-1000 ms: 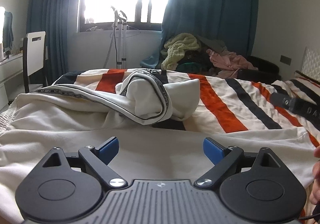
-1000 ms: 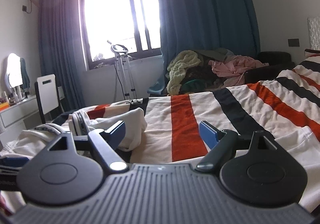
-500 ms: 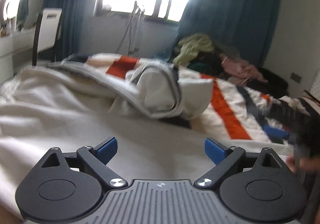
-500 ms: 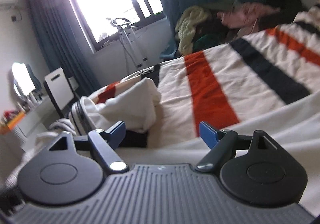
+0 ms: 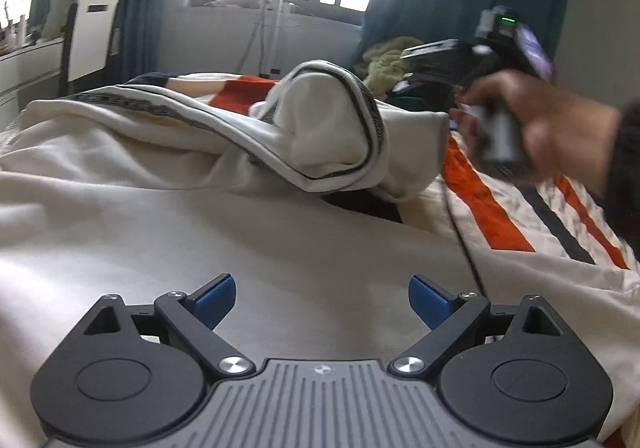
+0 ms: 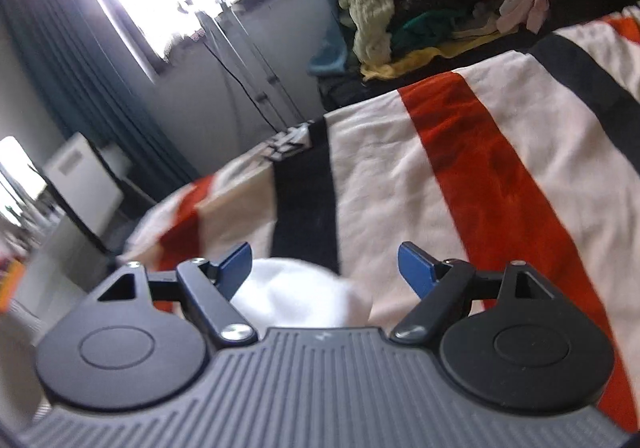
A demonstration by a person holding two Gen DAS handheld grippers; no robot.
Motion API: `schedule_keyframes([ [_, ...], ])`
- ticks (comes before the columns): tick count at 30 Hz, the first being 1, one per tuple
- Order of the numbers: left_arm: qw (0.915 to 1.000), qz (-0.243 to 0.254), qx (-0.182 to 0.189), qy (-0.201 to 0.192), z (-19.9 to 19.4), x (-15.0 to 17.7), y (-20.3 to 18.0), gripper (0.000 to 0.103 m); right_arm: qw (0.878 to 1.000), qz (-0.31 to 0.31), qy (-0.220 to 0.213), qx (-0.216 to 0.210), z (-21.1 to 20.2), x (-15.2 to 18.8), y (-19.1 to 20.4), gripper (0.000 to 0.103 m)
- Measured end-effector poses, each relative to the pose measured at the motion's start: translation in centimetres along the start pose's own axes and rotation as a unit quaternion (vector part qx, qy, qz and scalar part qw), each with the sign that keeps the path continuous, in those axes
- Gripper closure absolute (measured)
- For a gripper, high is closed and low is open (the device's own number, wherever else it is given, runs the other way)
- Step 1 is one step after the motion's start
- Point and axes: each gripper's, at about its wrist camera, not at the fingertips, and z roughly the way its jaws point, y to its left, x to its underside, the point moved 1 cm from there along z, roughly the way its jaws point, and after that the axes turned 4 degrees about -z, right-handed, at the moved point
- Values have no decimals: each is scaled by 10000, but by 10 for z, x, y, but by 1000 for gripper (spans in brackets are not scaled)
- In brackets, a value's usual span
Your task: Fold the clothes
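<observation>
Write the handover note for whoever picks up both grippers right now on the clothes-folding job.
Left gripper: open, empty, low over the flat front part of the cream garment.
Right gripper: open, nothing gripped, over the bunched white end of the garment, seen just below its fingers. The right hand holds it above the striped bedspread.
Garment: spread on the bed, far end heaped and crumpled, its dark-trimmed edge twisted over the top.
Done: no fold visible.
Left: flatten the heap, then fold. More clothes are piled beyond the bed.

Right hand-held gripper (image 6: 324, 262) spread wide above white garment (image 6: 304, 294), striped bedspread (image 6: 400, 176).
</observation>
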Motion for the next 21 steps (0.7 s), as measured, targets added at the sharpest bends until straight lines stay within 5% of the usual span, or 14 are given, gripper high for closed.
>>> schedule_keyframes([
  [5, 9999, 4, 128, 32, 20, 5, -1, 9, 9942, -437, 967, -154, 61, -12, 4, 31],
  [9, 9994, -228, 257, 28, 29, 6, 4, 10, 9835, -637, 1640, -425, 96, 2, 11, 56],
  [13, 9994, -184, 301, 7, 32, 7, 1, 10, 9750, -882, 1905, -731, 106, 25, 27, 56],
  [15, 9994, -179, 306, 0, 33, 7, 1, 10, 9763, -986, 1788, -722, 98, 25, 30, 86],
  [17, 9993, -233, 295, -3, 32, 7, 1, 10, 9799, -1099, 1547, -620, 86, 23, 34, 90],
  [21, 9993, -304, 211, -34, 25, 7, 1, 10, 9916, -1288, -77, -40, 27, 3, 39, 92],
])
